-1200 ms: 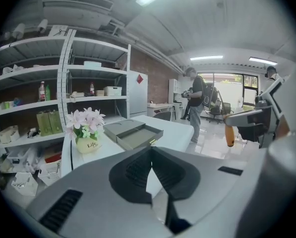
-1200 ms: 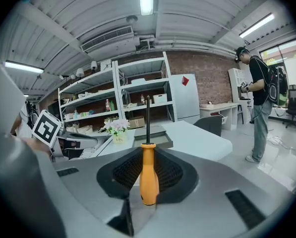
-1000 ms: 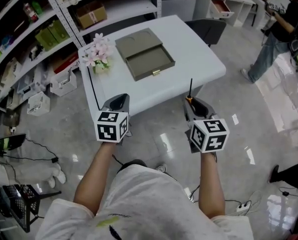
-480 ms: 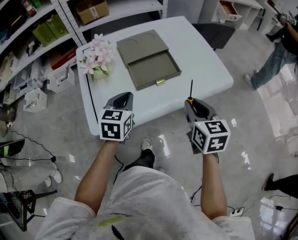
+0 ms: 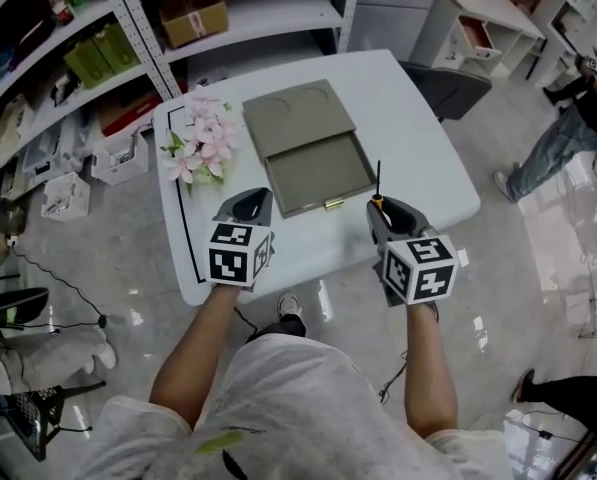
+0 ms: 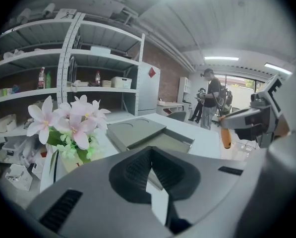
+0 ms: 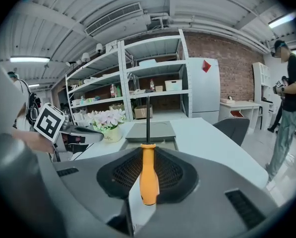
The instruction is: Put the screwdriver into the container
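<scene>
The screwdriver (image 7: 147, 175) stands upright with its orange handle pinched between the jaws of the right gripper (image 5: 383, 208), just off the near right corner of the container (image 5: 323, 173), whose tray lies open and empty. The left gripper (image 5: 246, 206), jaws together on nothing, hovers off the container's near left corner. To do this well, carry the tool over the tray, lay the shaft along its length, and lower it before letting go.

The screwdriver (image 7: 148, 180) has a smooth, glossy orange plastic handle and a dark metal shaft. The container (image 5: 298, 118) looks matt, the table (image 5: 410, 128) smooth, the floor (image 5: 128, 303) glossy.
</scene>
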{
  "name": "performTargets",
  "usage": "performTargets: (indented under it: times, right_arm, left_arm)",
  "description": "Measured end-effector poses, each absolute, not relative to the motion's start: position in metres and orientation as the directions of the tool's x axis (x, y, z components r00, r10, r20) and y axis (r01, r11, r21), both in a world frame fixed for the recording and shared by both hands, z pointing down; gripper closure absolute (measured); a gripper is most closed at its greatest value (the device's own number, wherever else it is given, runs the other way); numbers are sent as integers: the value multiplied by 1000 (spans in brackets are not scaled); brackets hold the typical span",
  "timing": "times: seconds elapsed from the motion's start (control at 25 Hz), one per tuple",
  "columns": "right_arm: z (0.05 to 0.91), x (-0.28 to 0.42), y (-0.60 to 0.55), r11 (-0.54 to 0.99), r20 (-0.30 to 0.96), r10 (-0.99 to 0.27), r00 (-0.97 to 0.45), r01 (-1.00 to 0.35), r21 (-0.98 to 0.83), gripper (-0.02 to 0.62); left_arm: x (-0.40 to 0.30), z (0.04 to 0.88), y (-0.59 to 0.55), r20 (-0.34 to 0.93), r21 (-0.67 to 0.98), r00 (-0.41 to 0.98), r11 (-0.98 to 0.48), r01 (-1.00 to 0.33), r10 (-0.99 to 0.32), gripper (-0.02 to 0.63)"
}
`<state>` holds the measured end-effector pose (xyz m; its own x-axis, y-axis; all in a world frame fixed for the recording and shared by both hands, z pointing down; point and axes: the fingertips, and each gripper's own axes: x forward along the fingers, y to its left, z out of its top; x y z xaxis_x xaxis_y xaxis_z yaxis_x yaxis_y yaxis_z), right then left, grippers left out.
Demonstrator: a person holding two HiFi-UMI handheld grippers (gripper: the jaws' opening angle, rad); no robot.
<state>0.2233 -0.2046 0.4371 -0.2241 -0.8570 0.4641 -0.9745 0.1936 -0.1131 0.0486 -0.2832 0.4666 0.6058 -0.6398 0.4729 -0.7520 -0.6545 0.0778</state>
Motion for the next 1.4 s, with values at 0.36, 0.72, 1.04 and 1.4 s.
performTargets:
  times: [0.36,0.72,1.04,1.4]
  right_arm:
    - [450,207,-272,360,581,-758,-294,-933,-3,520]
    - [465,187,-308,595,705,-609,-364,-797,103,522]
    - [499,178,-324,830,836,-401,-376,-534,158,521]
    - [540,179,-332,954,904,-230,-359,-267,137,521]
  left_arm:
    - [45,477,-328,484,117,610,-644,-756,-628,603]
    - [36,487,-342,492,133,595,-620,-773,-636,603]
    - [23,499,-348,509,134,503,-512,-848,-699,603]
    - [13,512,-343,523,133,364,-347,-928,-771,603]
